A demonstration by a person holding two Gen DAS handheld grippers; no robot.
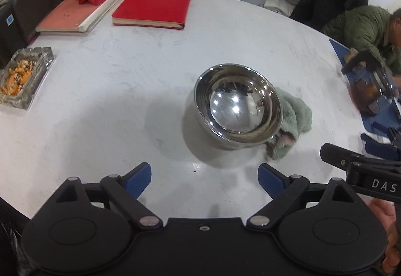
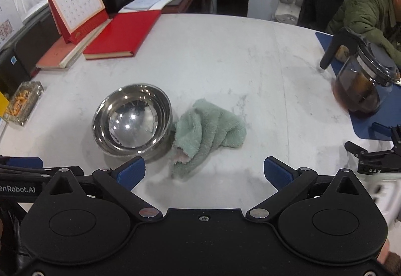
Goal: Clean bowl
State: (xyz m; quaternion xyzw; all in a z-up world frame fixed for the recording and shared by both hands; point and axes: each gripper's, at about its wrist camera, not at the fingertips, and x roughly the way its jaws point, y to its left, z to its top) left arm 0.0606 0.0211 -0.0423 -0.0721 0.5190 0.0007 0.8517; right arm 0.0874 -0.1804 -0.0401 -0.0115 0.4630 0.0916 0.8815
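Fingers on the left gripper (image 1: 204, 179) and the right gripper (image 2: 204, 173) are spread wide, both empty. From the right view, the bowl (image 2: 132, 123) sits on the counter (image 2: 225, 55) at about 11 o'clock, with the cloth (image 2: 208, 130) touching it at 12. Polished steel looks light, stiff and slippery; pinch its rim. Soft cloth bunches anywhere.

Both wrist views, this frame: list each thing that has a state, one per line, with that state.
Left gripper: open, empty, short of the bowl.
Right gripper: open, empty, near the cloth.
Steel bowl: upright, empty, tilted.
Green cloth: crumpled, touching the bowl's side.
Glass teapot: lid on, dark liquid inside.
Ashtray: full of butts.
Red notebook: closed.
Desk calendar: standing.
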